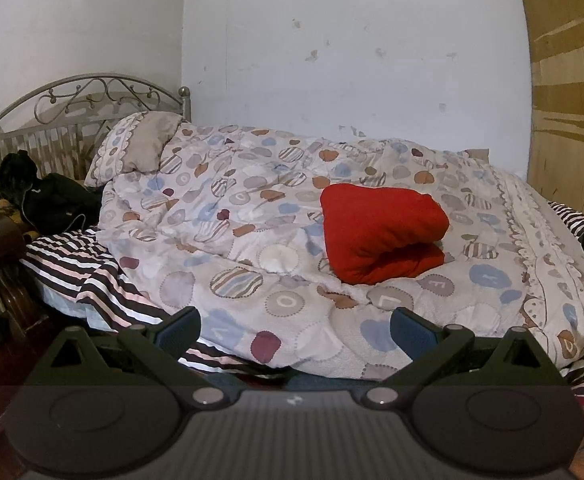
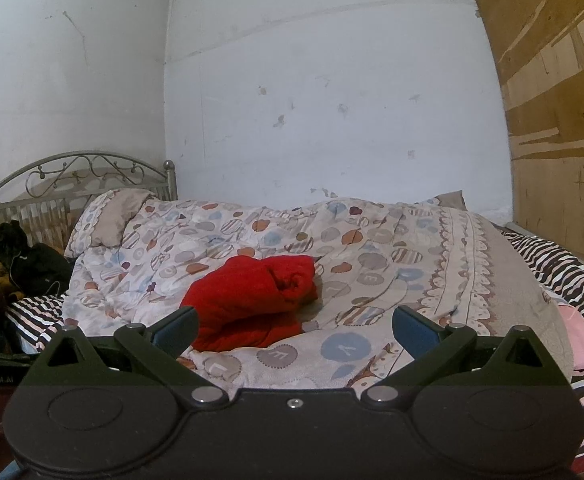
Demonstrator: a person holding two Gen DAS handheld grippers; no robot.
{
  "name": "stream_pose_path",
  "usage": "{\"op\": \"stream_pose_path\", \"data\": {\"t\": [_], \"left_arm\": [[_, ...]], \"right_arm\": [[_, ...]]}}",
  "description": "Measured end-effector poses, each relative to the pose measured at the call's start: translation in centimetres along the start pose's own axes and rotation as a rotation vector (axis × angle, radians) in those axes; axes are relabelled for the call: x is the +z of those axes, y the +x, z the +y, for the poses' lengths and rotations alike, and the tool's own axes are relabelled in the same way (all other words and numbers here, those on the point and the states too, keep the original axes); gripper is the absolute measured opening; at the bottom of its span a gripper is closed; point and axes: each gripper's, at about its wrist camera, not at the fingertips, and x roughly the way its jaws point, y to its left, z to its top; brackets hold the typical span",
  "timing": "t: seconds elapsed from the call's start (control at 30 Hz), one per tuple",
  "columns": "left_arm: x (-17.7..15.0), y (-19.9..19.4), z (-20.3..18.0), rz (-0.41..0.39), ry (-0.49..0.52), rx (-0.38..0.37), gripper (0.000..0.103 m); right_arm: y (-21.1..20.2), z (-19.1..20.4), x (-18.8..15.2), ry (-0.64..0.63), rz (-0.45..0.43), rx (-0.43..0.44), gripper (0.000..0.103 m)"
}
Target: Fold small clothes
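White walls and a wooden panel (image 2: 564,120) back the bed, which fills both my views under a patterned comforter (image 1: 252,208) laid over a striped sheet (image 1: 76,264). On the comforter's middle lies the red garment (image 1: 380,232), folded into a thick bundle, its long axis running roughly left to right across the bed; the end seen from the right wrist looks bunched, possibly a loose sleeve. My left gripper (image 1: 295,328) and right gripper (image 2: 295,328) both hang short of it, fingers spread wide, holding nothing. From the right gripper it sits ahead and slightly left, clearly nearer; from the left, ahead and right.
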Motion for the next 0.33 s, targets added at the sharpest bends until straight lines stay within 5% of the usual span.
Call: {"op": "stream_pose_path", "data": {"t": [0.33], "left_arm": [[0.03,0.05,-0.07,0.001,0.004,-0.004,0.103]], "right_arm": [[0.0,0.03,-0.01,0.001,0.003,-0.001,0.103]]}}
